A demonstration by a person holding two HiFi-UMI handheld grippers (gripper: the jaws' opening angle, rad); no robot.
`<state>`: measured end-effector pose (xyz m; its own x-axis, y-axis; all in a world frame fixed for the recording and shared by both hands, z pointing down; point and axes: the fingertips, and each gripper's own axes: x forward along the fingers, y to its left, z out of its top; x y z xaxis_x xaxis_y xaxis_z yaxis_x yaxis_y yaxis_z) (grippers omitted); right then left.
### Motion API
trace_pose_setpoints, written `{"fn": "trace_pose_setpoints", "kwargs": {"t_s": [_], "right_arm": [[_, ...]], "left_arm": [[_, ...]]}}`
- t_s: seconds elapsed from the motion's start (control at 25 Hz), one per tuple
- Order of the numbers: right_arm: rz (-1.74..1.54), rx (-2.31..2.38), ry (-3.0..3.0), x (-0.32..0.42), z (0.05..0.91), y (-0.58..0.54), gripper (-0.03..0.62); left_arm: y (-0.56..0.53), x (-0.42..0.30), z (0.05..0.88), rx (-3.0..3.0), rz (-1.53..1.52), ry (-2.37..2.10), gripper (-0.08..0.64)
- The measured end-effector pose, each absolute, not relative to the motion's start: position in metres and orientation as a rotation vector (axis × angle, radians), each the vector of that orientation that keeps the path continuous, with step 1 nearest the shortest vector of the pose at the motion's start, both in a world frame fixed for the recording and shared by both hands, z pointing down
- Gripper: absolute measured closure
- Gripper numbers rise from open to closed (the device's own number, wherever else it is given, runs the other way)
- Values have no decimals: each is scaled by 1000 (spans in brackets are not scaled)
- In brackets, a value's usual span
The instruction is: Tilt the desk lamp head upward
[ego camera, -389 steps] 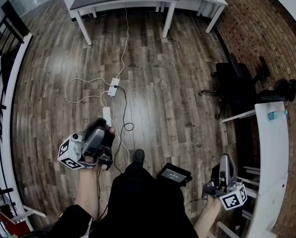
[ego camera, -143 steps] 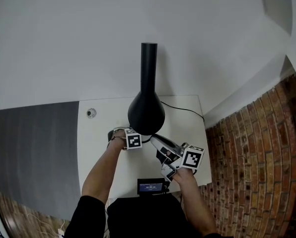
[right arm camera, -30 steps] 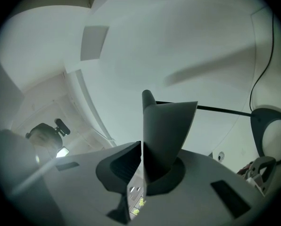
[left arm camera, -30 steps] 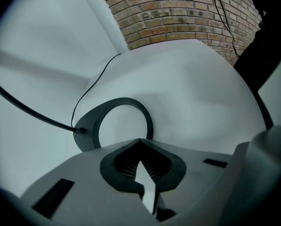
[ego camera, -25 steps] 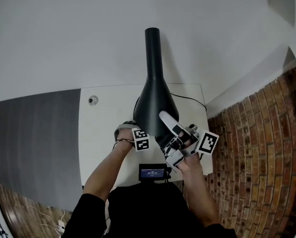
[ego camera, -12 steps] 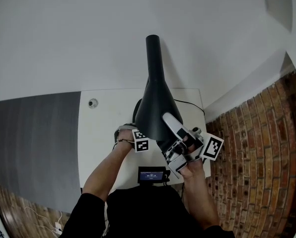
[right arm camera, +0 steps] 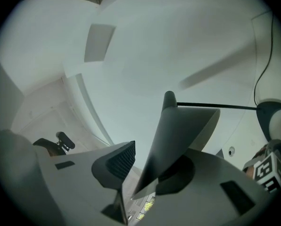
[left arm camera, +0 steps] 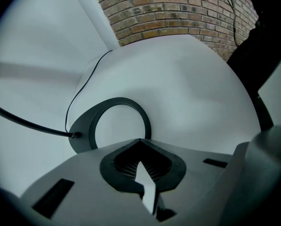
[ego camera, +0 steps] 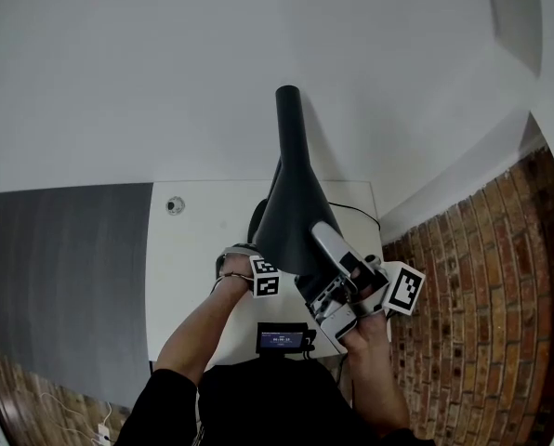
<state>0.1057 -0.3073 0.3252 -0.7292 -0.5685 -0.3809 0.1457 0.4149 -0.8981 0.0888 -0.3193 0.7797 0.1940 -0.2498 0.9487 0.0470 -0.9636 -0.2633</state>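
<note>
The matte black cone-shaped desk lamp head [ego camera: 294, 207] leans over the smooth white desk [ego camera: 189, 249], its narrow neck rising against the plain white wall [ego camera: 165, 63]. The right gripper [right arm camera: 147, 166] has just been opening: its jaws stand apart with the cone's thin rim between the ribbed pads. The left gripper [left arm camera: 140, 160] has its jaws together and empty, and points down near the lamp's flat black ring-shaped base [left arm camera: 119, 101], where a thin black cable [left arm camera: 22, 120] enters. A rough red brick wall [ego camera: 463, 295] flanks the desk's right and a dark grey tabletop [ego camera: 63, 268] adjoins its left

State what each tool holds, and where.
Nothing. Right tool has just been opening, jaws astride the rim of the black conical lamp shade; left tool shut, empty.
</note>
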Motion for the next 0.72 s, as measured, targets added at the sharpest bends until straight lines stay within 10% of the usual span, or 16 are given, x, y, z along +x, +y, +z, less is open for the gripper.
{"fn": "trace_pose_setpoints", "kwargs": {"t_s": [0.72], "right_arm": [[-1388, -383, 2000, 103, 302, -304, 477]], "left_arm": [[-319, 87, 781, -2204, -1869, 159, 565]]}}
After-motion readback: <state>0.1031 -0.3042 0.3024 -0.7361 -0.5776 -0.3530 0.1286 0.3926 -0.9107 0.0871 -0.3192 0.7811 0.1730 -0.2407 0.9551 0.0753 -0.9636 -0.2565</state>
